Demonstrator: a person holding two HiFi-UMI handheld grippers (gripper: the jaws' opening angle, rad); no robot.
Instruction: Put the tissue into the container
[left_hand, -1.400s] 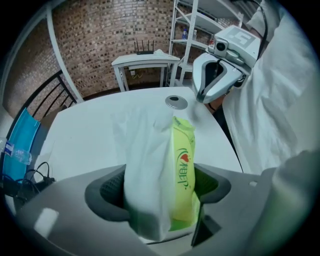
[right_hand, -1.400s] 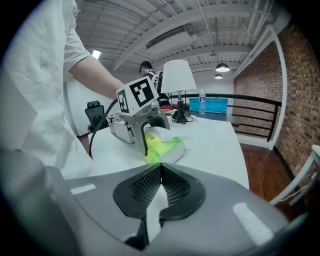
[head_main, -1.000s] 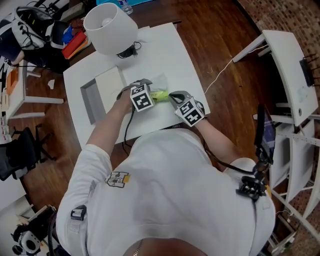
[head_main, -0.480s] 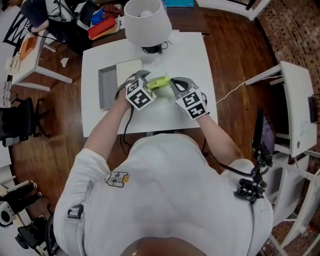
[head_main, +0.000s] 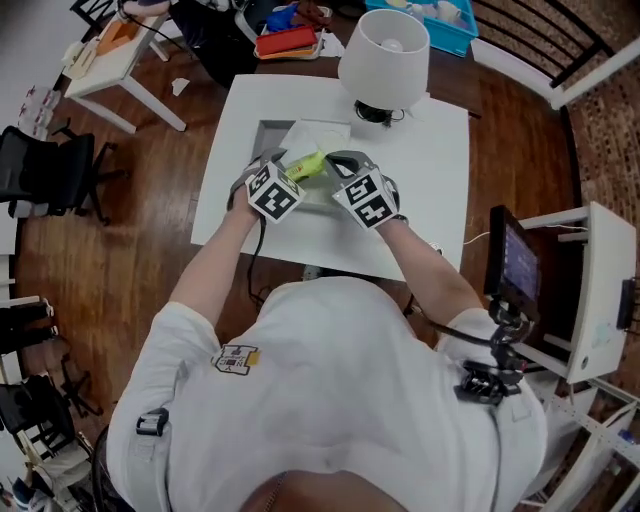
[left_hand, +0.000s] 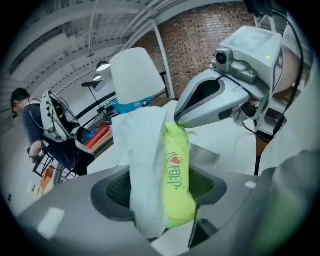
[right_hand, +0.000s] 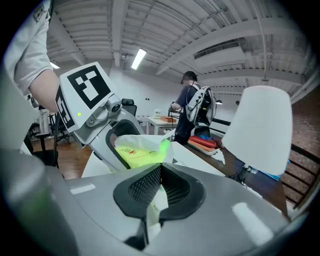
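Tissue pack held up over desk middle, short of grey container toward far-left corner. Left gripper jaws, just narrowed slightly, clamp pack's width. Right gripper pinches loose white end. Risk: thin end slips or tears, pack swings and drops outside container.

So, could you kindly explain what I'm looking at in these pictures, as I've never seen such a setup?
A person holds a two-jaw gripper in each hand; the marker cubes are part of the grippers. The head view looks down from the person's head. The other two views ride on the grippers and look along their jaws. On the white table stand a lamp and a grey container. The left gripper, whose jaws have just been closing, holds a yellow-green tissue pack between them. The right gripper pinches the pack's end.
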